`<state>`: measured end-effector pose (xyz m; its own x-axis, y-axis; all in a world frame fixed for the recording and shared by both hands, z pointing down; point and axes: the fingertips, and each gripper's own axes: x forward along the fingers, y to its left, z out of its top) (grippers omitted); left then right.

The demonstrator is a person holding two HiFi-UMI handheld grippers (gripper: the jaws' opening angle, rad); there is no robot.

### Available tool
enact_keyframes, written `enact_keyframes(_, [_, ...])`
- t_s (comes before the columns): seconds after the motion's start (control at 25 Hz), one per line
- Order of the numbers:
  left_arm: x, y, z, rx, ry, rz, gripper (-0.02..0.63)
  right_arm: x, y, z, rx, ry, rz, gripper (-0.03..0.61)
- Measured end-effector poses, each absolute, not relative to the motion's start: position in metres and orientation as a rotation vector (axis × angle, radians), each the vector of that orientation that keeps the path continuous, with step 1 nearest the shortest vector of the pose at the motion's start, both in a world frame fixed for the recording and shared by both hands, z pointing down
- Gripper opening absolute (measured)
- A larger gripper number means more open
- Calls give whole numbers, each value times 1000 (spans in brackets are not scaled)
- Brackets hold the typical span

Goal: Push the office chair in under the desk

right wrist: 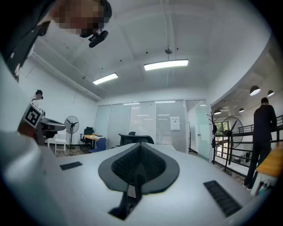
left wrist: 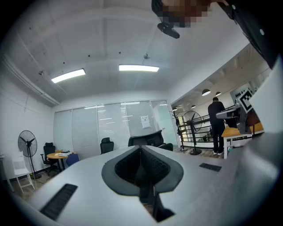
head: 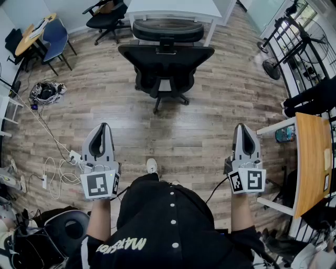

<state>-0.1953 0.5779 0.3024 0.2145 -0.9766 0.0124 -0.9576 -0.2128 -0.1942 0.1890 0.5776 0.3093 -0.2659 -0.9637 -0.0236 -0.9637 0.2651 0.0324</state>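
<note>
In the head view, the black office chair (head: 165,63) stands in the top middle of the picture. Its back is turned to the person and its seat faces the white desk (head: 173,8) at the very top edge. It does not look pushed in yet. Bare wood floor lies between the chair and the person, so I think the person has to walk up to it first.

The left gripper (head: 104,129), at the lower left, and the right gripper (head: 241,129), at the lower right, are held out level and well apart. Both point at the chair, likely so they can press on its back. Neither one touches it.

In the left gripper view, the two jaws are pressed together with nothing between them. The chair's back peeks over their tips, far off.

In the right gripper view, those jaws are closed tight too and hold nothing. The chair shows small beyond the tips.
</note>
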Motion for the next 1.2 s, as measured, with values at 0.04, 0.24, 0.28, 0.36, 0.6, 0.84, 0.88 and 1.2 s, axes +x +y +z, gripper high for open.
enact_keyframes(0.04, [-196,576,302,-2331,1873,-198,21,188,575,309,1900,-2499,-63,28])
enact_keyframes(0.24, [-197,568,302,-2331,1871,-199,21,183,569,309,1884,-2505,-63,28])
enact_keyframes(0.28, [-196,567,302,-2332,1867,-202,21,181,568,309,1878,-2507,-64,28])
enact_keyframes(0.36, [-195,565,303,-2342,1856,-208,21,179,566,309,1865,-2510,-69,28])
enact_keyframes(0.6, [-196,556,305,-2352,1859,-209,18,175,561,307,1874,-2538,-70,28])
enact_keyframes(0.84, [-201,546,305,-2321,1863,-207,21,177,553,307,1908,-2556,-37,31])
enact_keyframes(0.88, [-202,543,305,-2317,1865,-212,23,177,551,307,1908,-2554,-38,31])
enact_keyframes(1.2, [-209,518,315,-2337,1865,-308,298,165,530,307,1908,-2547,-22,276])
